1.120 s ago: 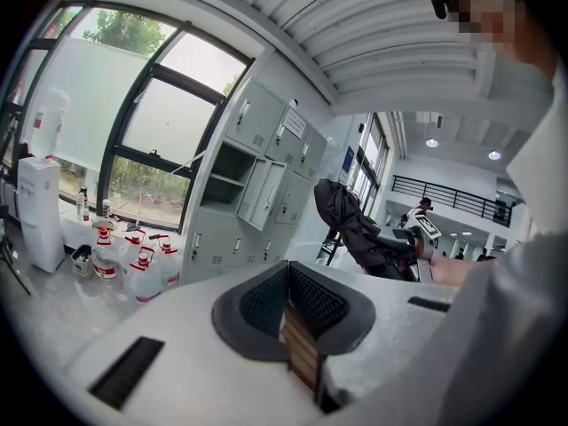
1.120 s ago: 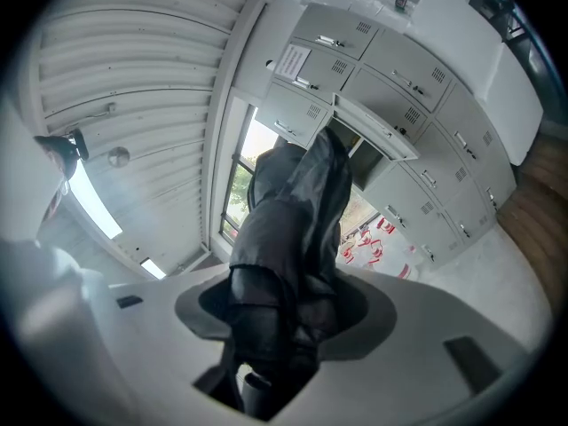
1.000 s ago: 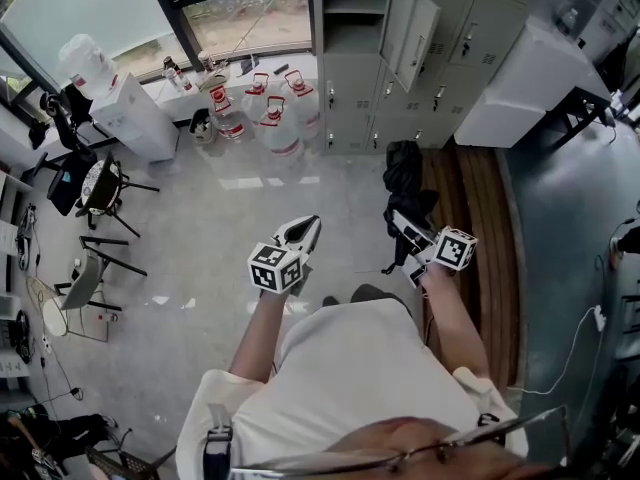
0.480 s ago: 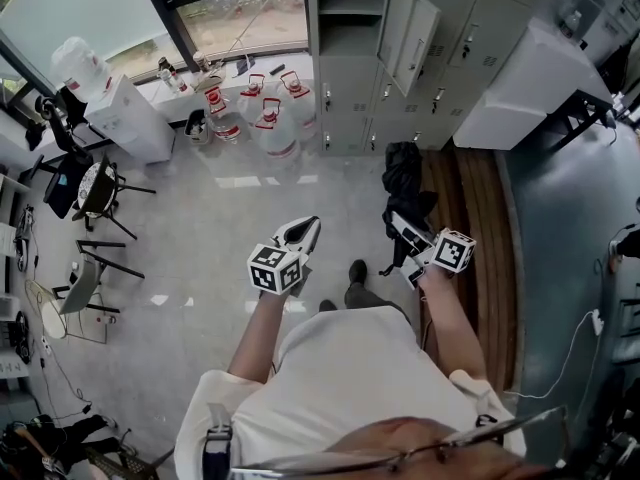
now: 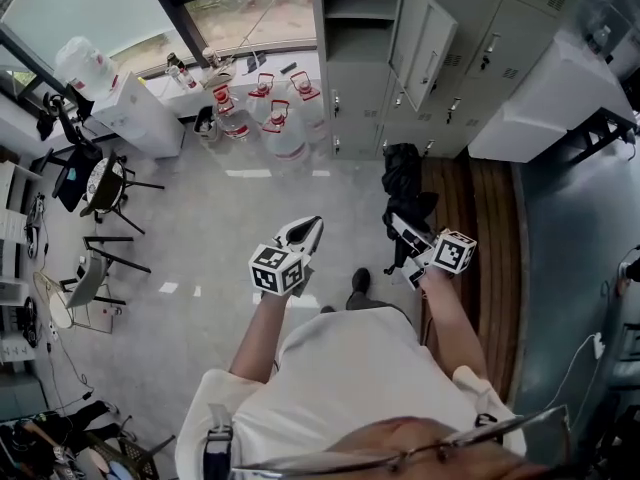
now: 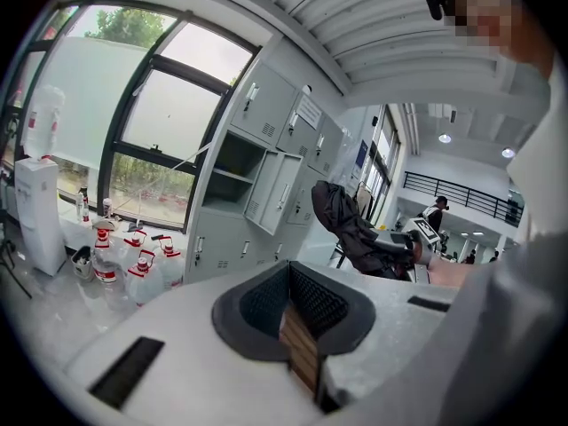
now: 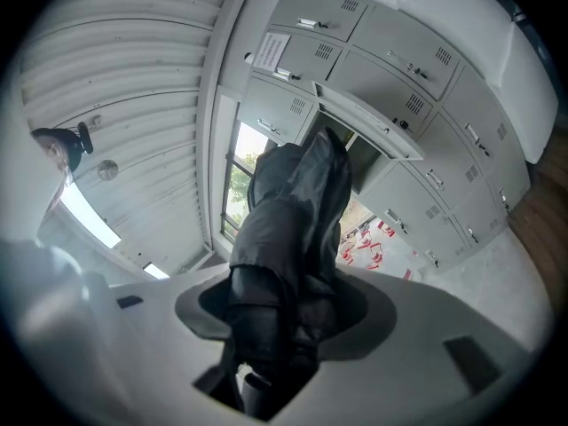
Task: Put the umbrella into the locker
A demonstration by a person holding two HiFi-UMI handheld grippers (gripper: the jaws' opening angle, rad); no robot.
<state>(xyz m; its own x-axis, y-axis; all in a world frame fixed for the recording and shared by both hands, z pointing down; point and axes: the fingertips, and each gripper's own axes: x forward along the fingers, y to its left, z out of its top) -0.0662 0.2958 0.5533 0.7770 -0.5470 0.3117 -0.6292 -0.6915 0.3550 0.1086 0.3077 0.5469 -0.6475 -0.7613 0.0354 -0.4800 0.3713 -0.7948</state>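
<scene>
The head view looks steeply down from above, while both gripper views face the lockers (image 5: 350, 88) it also shows.

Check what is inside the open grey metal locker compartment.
The open grey metal locker compartment shows one horizontal shelf and no items that I can see. Its back corners are dark, and in the right gripper view the folded black umbrella covers part of it.
</scene>
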